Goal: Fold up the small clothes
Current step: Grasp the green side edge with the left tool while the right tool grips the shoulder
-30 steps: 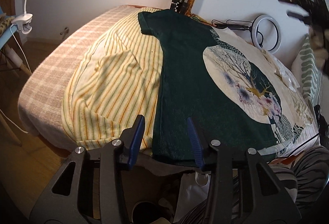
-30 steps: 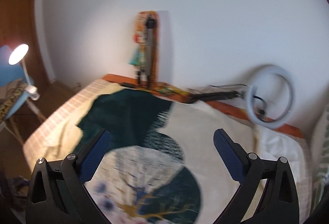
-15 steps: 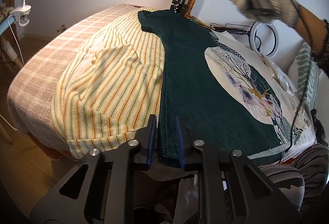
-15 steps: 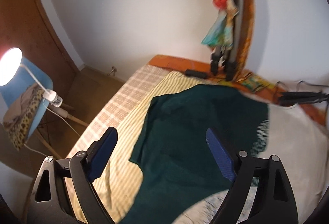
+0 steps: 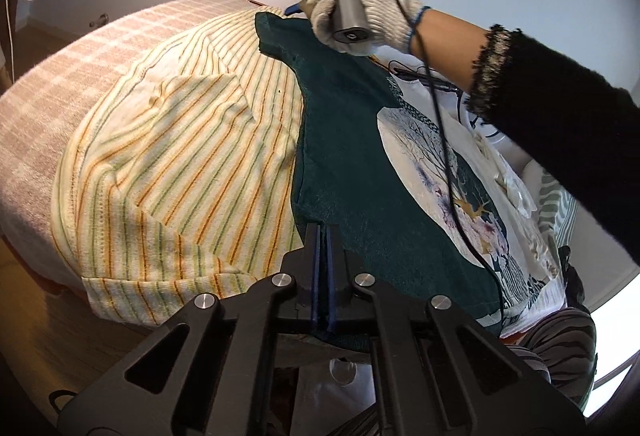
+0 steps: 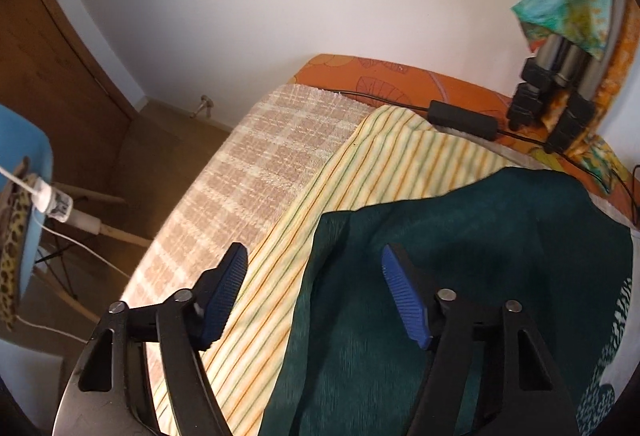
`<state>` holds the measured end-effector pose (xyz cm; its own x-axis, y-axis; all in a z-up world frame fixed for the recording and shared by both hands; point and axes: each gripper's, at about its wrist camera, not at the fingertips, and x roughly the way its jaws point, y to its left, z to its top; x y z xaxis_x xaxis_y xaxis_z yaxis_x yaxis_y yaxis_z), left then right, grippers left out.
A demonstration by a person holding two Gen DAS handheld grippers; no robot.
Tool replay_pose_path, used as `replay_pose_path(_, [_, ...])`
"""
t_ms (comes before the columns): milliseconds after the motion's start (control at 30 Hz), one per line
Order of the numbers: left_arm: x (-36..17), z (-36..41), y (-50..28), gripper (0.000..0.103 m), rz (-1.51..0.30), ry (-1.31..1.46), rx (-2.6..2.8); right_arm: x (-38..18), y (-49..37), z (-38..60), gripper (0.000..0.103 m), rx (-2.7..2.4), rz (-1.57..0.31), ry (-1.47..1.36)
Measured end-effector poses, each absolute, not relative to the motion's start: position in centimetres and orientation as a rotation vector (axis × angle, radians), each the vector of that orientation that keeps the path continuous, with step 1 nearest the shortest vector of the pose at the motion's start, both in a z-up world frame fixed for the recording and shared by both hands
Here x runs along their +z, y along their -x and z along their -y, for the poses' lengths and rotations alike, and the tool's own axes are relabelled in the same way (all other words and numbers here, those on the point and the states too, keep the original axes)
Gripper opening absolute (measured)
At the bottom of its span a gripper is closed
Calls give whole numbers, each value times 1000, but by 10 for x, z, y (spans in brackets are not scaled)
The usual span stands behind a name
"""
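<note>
The left tool (image 5: 322, 236) is clamped on the shirt's (image 5: 352, 156) near hem, while the right tool (image 6: 314, 276), jaws apart and closing, straddles the far sleeve's edge along the shirt's long axis.

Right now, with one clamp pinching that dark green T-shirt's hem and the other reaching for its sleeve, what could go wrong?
The closing right gripper straddles the edge of the dark green T-shirt, so it might also catch the striped yellow garment beneath. The left gripper, shut on the hem, may hold only a thin bite that slips. The black cable trailing across the print could snag.

The left claw (image 5: 322, 232) is clamped on the near hem of the dark green shirt (image 5: 352, 140), beside a striped garment (image 5: 180, 164).
</note>
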<state>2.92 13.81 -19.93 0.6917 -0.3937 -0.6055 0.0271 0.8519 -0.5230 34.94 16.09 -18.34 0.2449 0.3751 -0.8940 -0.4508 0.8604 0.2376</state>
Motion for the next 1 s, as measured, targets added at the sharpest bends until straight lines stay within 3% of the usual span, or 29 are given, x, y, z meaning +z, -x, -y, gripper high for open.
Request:
replay_pose_path(300, [-205,-139,-30,0,-780,514,-259,-213,-352,-183,57,549,-1164,260])
replay_pose_path(367, [-204,-139,-30,0,-779,511,-259,-212,-349,-184,49,556,-1151,299])
replay_pose_path(467, [-204,-139,-29,0,-778,514,-256,-209,-350,-178,13,560,-1155,298])
replay_pose_path(567, [-201,-137,-28,0,-775,506,-254,-210,-357,-169,3,575,-1165,271])
replay_pose_path(1000, [-164,-107,-22,0,-741,422,-278,-147,-376,-75,1,601,-1040,56])
